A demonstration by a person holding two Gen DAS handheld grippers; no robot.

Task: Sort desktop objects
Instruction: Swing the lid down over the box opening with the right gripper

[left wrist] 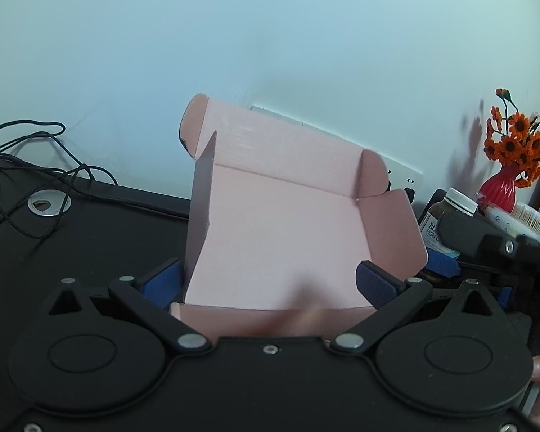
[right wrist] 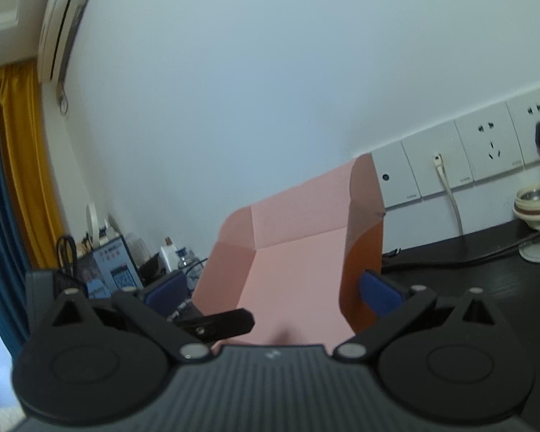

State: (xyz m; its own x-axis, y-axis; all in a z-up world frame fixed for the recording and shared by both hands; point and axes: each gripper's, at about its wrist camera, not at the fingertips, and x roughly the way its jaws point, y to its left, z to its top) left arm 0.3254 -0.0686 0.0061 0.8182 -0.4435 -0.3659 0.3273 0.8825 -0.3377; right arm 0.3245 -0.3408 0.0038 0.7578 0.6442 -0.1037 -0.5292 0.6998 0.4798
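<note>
A pink cardboard box, the fold-up mailer kind with its lid and side flaps standing open, fills the middle of both wrist views, set on the black worktop in front of the wall sockets. The left tongs are spread wide, one blue pad on either side of the box's near end; whether the pads actually touch the card cannot be told, since the box hides their inner faces. The right tongs are likewise spread, with the box's orange outer wall just beside the right-hand blue pad, and part of the other tool's black frame crosses low in that view. By my judgement this box is light and thin-walled: stiff enough along its folds, yet apt to buckle or skew if squeezed across the open middle. Its surface looks matt, so slipping seems less of a worry than crushing. The best hold is likely low on a side wall near a folded corner, where doubled card gives strength, or with one tool on each opposite wall so the shape keeps square. The loose flaps will flop and should not be gripped. Away to the box's right stand a brown pill bottle and a red vase of orange flowers, with a black cable lying to its left.
</note>
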